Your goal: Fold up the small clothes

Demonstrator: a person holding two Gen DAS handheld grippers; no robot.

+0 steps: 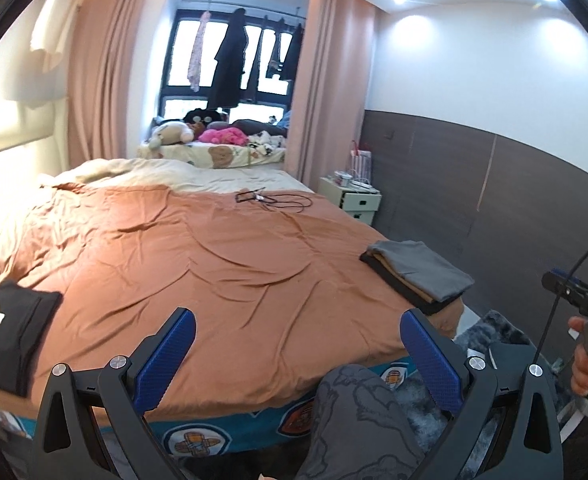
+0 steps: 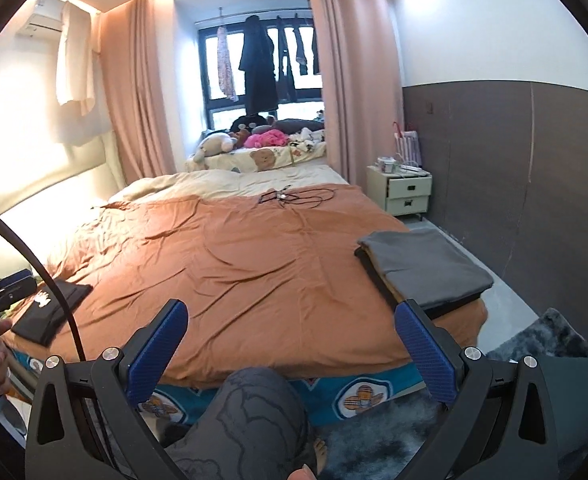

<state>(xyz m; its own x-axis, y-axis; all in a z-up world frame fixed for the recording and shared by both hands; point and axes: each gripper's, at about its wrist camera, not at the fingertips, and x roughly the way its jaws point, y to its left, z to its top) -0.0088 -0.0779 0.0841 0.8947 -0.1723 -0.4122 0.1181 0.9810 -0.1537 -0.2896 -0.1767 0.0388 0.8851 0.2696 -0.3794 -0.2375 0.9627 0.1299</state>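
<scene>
while i hover over the near edge of the bed [image 1: 222,264], both of my jaws stand wide apart with nothing between them. at the far left, a folded black garment [image 1: 8,332] with a pale print lies flat on the orange duvet [image 2: 230,264], close to the bed's near corner. my left gripper [image 1: 297,360] points across the bare middle of the duvet, its blue pads [image 1: 166,364] clear of the cloth. beneath it my knee in grey patterned trousers [image 1: 354,420] presses toward the teal bed skirt [image 2: 346,396]. my right gripper [image 2: 290,360] hangs likewise above the edge, empty. farther back some black cables [image 2: 294,197] sprawl on the duvet. to the right, a stack of folded clothes [image 2: 422,270] sits at the bed's right edge, grey piece on top, tan and black beneath. beyond it stands a cream nightstand [image 2: 404,192].
</scene>
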